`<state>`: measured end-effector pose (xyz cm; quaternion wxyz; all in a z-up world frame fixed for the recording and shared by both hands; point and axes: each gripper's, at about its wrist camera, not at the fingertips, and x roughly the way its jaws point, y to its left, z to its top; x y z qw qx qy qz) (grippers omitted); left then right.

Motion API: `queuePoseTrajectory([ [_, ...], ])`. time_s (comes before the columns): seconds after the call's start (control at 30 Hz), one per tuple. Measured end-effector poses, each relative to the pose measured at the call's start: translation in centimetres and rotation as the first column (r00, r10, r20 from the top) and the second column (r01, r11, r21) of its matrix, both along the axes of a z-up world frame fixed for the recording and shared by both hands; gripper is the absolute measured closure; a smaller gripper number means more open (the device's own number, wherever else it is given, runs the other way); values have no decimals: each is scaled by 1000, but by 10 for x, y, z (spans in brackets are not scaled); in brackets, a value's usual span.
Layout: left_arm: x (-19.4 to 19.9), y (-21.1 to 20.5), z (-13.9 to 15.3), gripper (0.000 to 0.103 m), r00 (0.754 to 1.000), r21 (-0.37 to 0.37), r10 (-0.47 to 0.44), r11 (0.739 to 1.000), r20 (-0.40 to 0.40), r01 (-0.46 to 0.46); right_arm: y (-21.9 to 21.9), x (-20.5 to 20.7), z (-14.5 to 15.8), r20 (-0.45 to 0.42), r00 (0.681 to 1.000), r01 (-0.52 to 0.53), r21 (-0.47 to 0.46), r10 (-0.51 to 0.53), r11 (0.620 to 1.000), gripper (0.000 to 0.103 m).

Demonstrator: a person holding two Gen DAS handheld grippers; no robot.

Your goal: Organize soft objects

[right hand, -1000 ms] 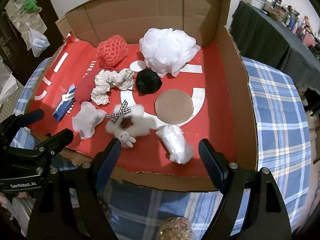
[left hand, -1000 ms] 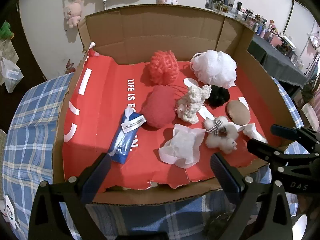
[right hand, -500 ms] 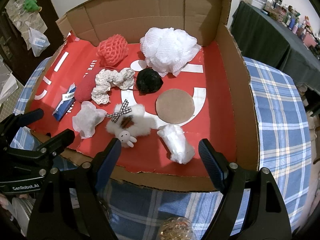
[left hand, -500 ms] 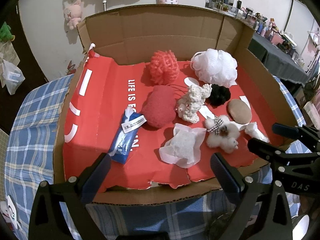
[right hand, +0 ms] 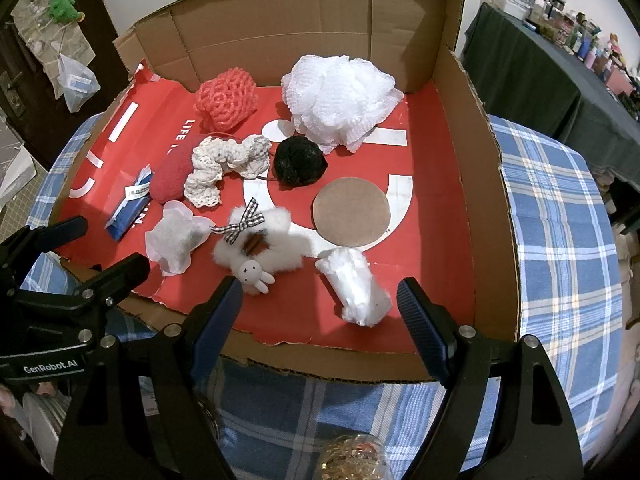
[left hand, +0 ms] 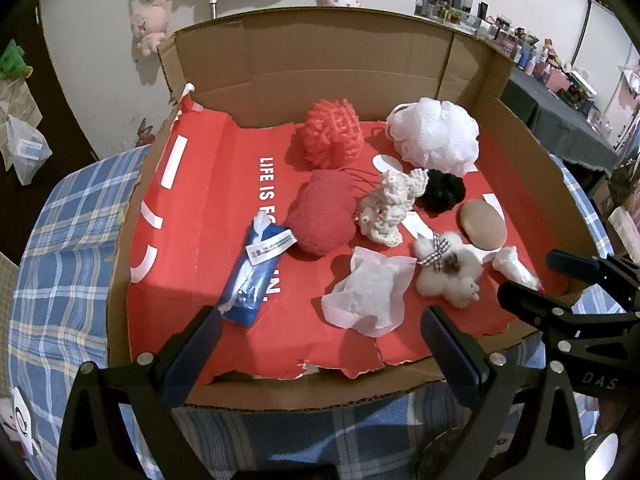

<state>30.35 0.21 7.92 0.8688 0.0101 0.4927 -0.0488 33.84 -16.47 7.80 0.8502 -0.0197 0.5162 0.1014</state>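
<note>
Both grippers, left gripper [left hand: 318, 340] and right gripper [right hand: 320, 304], hang spread and empty before the cardboard box [right hand: 480, 184]; perhaps ten soft items lie inside.

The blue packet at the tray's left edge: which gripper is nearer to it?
Left. The left gripper hovers open at the tray's near edge, one finger just short of the blue packet. The right gripper, also open, sits farther right, nearer the white roll.

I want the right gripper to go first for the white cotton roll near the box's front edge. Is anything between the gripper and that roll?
Nothing visible stands between them. The open right gripper hovers over the low front wall of the cardboard box, and the white cotton roll lies just past that wall. The fluffy white plush with the checked bow lies apart, to its left.
</note>
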Motion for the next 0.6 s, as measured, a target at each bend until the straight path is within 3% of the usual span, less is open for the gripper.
queuePoseTrajectory([
  [0.6,1,2,-1,2,1000,-10,11,1000,-5,-11,0,-1,1,2,1000,0,-1,0,1000,24],
])
